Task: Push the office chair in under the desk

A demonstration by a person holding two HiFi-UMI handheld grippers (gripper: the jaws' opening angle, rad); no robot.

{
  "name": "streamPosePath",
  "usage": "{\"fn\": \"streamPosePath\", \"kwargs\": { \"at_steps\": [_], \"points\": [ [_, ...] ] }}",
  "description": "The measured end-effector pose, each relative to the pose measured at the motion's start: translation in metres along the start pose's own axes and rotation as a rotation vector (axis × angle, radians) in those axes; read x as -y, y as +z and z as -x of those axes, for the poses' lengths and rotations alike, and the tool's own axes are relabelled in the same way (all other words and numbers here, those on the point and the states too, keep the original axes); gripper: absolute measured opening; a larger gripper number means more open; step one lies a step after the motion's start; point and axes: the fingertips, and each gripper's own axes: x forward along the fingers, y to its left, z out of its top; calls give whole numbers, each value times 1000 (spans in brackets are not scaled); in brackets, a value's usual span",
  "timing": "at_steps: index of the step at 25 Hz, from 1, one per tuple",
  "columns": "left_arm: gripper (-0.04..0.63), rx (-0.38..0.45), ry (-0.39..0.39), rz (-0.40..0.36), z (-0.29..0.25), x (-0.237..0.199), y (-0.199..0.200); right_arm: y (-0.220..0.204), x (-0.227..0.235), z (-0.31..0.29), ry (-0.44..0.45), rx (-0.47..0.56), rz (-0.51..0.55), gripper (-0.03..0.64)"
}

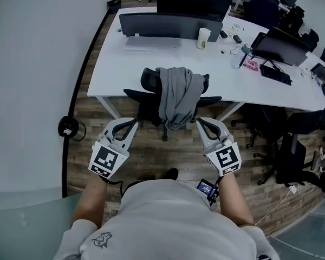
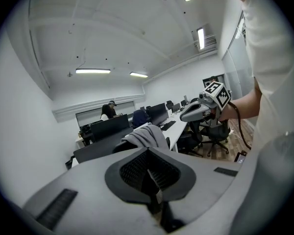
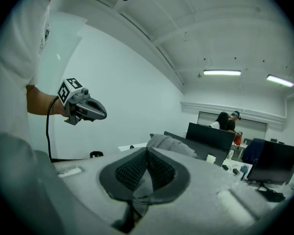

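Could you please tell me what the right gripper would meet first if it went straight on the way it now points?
Most likely the grey fabric garment draped over the backrest of the black office chair. The shut right gripper aims at it, though depth is hard to judge.

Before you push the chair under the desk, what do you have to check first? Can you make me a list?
1. Left gripper shut and empty: ok.
2. Right gripper shut and empty: ok.
3. Both grippers against the office chair: not ok. Each seems just short of the backrest, one on either side.
4. Chair lined up with the white desk: ok. It faces the desk straight on.
5. Grey garment secure on the backrest: cannot tell. It is only draped over the top and might slide.
6. Room under the desk: cannot tell. The desktop hides it.
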Motion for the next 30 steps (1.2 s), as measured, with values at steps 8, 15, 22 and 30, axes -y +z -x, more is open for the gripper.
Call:
{"fn": "streamPosePath", "kwargs": {
  "at_steps": [8, 15, 22, 30],
  "points": [
    [-2, 81, -53, 45, 76, 25, -17, 23, -91, 24, -40, 13, -35, 3],
    [-2, 104, -131, 10, 170, 68, -44, 45, -199, 47, -59, 36, -53, 3],
    [-2, 83, -146, -7, 234, 92, -80, 45, -283, 66, -50, 13, -81, 3],
    [-2, 155, -150, 91, 262, 93, -64, 53, -309, 83, -54, 17, -110, 3]
  ]
}}
